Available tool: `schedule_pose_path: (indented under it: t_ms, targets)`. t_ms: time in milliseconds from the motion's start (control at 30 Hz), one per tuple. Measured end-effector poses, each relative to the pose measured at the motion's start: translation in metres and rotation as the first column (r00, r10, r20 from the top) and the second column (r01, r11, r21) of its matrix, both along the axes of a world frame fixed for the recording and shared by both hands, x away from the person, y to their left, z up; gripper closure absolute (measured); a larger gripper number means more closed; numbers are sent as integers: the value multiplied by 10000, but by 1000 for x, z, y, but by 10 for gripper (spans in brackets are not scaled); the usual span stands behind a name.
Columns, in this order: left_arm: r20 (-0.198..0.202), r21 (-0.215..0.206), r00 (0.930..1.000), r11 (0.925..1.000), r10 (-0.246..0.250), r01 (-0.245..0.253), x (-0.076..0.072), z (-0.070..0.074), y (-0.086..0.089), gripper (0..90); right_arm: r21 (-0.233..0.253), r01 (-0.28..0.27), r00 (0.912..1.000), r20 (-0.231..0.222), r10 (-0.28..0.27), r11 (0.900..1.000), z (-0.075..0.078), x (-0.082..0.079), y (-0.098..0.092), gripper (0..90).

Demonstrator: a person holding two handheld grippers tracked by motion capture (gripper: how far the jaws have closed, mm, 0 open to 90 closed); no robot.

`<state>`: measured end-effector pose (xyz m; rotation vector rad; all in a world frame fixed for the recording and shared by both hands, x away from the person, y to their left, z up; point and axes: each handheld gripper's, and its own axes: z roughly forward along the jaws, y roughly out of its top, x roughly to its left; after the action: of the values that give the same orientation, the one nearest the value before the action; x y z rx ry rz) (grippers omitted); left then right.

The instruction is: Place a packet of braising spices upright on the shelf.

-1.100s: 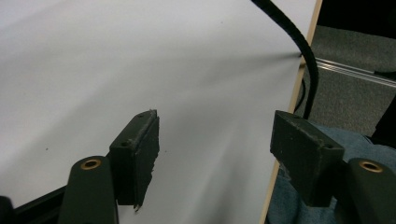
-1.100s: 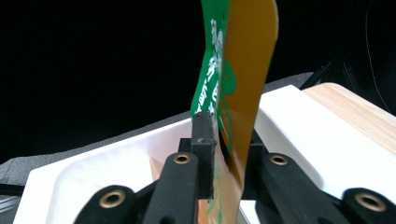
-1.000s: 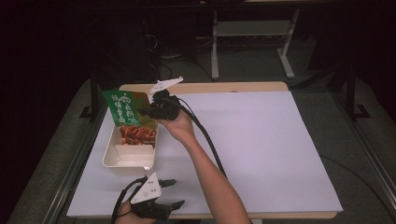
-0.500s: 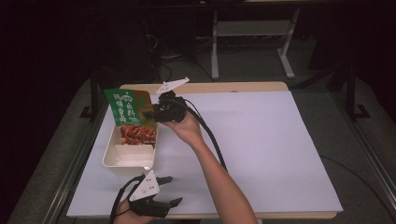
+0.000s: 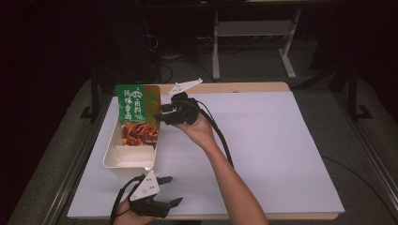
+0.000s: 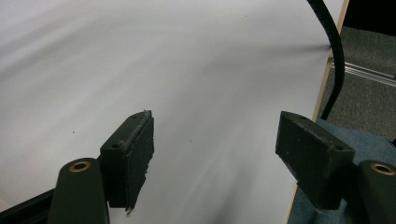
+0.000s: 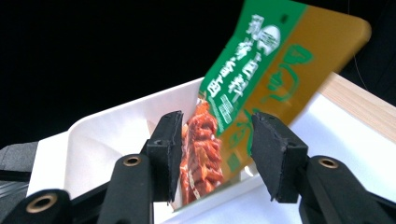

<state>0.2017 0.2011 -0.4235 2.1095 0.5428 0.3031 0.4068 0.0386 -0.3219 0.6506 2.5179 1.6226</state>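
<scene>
Green-and-ochre printed food packet, showing red meat strips through its lower part, stands leaning in a white rectangular plastic tray at the left of the white-covered table. The packet's lower end sits inside the tray's far part while its top rises above the far rim; the near part of the tray looks bare white. In the right gripper view the packet stands just beyond the jaws, and the tray wall lies behind it.

Right black two-jaw gripper hovers just right of the packet, jaws parted and clasping nothing, apart from the packet's edge. Left black two-jaw gripper rests at the near edge of the table, near the tray's near end, jaws spread wide over bare white surface.
</scene>
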Motion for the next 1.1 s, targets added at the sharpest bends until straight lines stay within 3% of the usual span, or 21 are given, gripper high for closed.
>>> schedule_pose_path:
  t_ms: [533, 1100]
  targets:
    - [60, 218, 10000, 9997, -64, 63, 1, 0, 0, 275, -151, 311, 9995, 3, -311, 9994, -2, -11, -34, 494]
    - [42, 49, 10000, 10000, 50, -51, 1, -1, 1, 274, -342, 403, 9991, -81, -406, 9986, -8, -25, -62, 457]
